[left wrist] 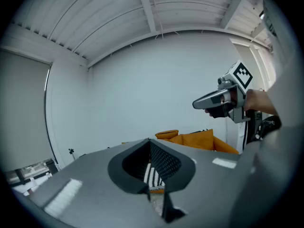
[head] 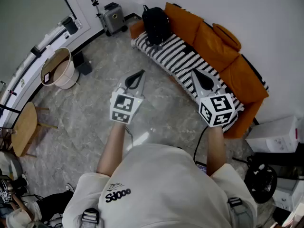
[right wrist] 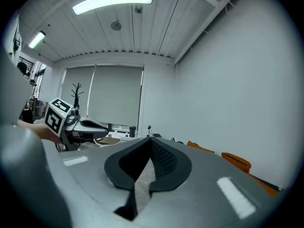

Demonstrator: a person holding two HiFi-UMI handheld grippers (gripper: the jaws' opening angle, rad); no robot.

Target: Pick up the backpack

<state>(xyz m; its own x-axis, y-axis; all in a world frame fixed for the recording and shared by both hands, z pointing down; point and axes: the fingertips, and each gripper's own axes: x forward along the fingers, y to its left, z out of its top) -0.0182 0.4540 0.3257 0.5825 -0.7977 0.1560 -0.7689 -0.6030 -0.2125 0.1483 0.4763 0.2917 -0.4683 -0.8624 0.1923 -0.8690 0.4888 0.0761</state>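
Note:
The black backpack (head: 156, 25) stands upright at the far end of the orange sofa (head: 223, 56), on a black-and-white striped blanket (head: 180, 58). Both grippers are held out in front of me over the floor, well short of the backpack. My left gripper (head: 141, 72) is shut and holds nothing; its own view shows the closed jaws (left wrist: 149, 141) with a strip of the striped blanket (left wrist: 152, 175) beyond them. My right gripper (head: 194, 72) is also shut and empty, hovering near the sofa's front edge. Each gripper shows in the other's view, the right gripper (left wrist: 223, 99) and the left gripper (right wrist: 80, 125).
A grey suitcase (head: 113, 18) stands by the far wall left of the sofa. A white round bin (head: 59, 69) and a small dark box (head: 83, 63) sit on the marble floor at the left. A wooden stool (head: 23, 127) is nearer left, a white box (head: 275, 134) at the right.

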